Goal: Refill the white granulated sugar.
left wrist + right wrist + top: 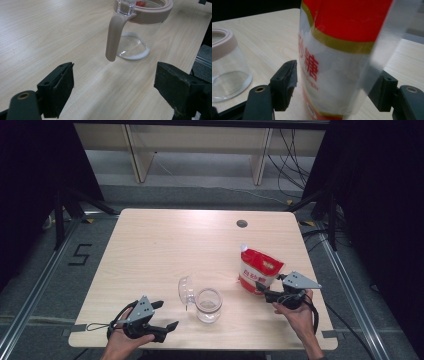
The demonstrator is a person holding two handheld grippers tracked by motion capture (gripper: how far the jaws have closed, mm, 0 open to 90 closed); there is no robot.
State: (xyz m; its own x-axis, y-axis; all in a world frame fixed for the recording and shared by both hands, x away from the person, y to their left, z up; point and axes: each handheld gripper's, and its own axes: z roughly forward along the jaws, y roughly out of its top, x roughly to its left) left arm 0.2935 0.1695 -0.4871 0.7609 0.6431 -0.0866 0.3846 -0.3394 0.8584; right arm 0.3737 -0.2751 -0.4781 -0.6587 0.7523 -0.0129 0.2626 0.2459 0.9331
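The red and white sugar bag (258,269) is seen upright at right of centre on the table (160,245), beside the glass jar (208,304). The right gripper (334,85) straddles it, jaws spread, pads apparently not yet pressing. The bag is judged soft, slippery, moderately heavy; mid-body is best gripped. The left gripper (161,317) is released, lower left.

Red "糖" on sugar bag (332,62); black "5" on floor (80,255).
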